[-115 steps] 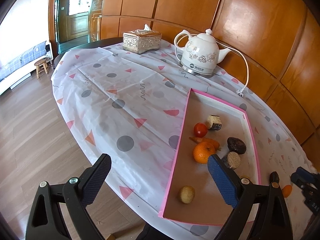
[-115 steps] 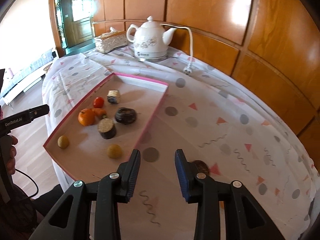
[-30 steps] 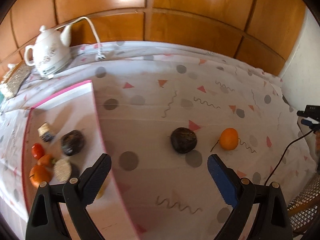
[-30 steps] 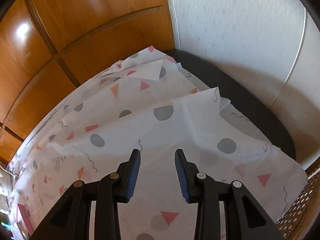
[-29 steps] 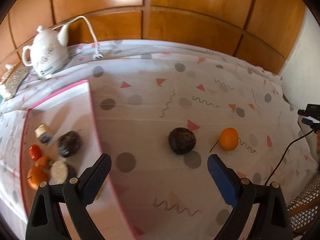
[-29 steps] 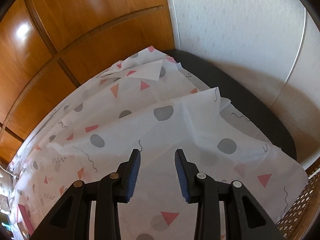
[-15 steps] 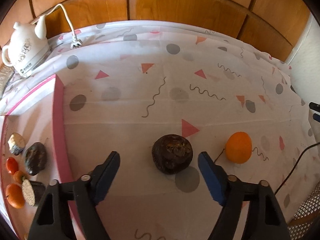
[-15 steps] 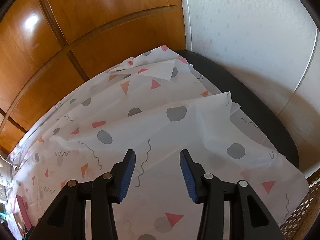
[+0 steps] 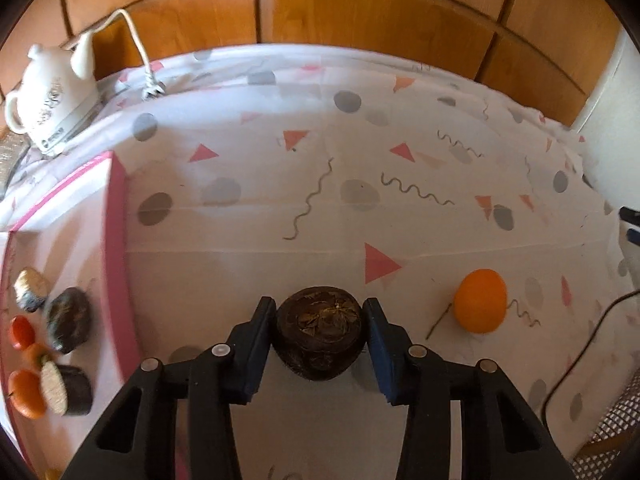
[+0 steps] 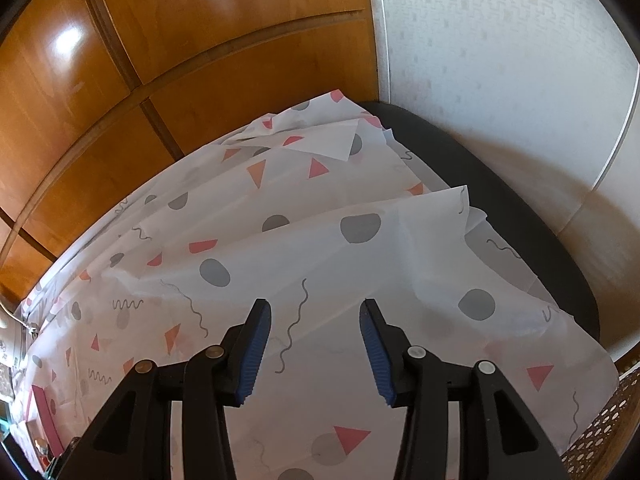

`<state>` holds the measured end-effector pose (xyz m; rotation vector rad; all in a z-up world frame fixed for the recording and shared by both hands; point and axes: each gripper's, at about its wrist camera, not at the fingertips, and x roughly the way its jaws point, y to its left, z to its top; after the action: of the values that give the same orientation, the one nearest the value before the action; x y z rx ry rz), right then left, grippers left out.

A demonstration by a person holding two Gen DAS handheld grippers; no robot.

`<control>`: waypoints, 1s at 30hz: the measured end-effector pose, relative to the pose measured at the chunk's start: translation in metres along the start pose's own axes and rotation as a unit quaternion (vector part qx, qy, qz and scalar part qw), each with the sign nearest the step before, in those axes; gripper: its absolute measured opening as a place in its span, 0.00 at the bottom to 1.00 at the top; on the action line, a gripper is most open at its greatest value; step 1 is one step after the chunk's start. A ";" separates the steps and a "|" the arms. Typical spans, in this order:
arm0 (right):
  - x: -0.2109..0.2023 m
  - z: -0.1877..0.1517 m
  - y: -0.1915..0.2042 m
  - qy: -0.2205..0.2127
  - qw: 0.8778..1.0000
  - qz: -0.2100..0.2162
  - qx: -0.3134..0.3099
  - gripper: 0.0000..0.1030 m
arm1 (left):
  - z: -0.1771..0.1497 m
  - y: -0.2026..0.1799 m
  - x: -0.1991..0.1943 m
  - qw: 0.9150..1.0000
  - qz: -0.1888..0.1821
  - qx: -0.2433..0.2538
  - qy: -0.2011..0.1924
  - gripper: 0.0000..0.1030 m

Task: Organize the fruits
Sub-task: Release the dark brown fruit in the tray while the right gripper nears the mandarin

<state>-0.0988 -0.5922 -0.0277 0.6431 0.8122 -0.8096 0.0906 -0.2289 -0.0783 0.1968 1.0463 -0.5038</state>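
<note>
Left tool (image 9: 320, 312) on dark fruit (image 9: 319, 332)
Jaws had just closed against fruit on surface (image 9: 360, 208); right tool (image 10: 315, 332) narrowly parted, empty.

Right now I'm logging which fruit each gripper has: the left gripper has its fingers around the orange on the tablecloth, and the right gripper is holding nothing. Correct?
Not quite. In the left wrist view the left gripper, whose jaws have just been closing, brackets the dark brown round fruit, not the orange, which lies apart to its right on the tablecloth. The right gripper does hold nothing.
</note>
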 end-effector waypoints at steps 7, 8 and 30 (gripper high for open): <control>0.003 -0.005 0.009 0.011 1.000 0.013 -0.023 0.45 | -0.008 0.026 -0.042 0.999 -0.004 -0.043 -0.032 0.44; 0.004 -0.006 0.013 0.013 0.999 0.016 -0.032 0.45 | -0.011 0.030 -0.048 0.998 -0.002 -0.048 -0.037 0.44; -0.026 -0.107 0.162 0.038 0.887 0.213 -0.408 0.45 | -0.057 0.106 -0.106 0.987 0.035 -0.139 -0.076 0.44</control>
<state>-0.0168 -0.4151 -0.0333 0.0777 0.9437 0.0007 0.0550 -0.0820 -0.0232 -0.0510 0.9455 -0.2998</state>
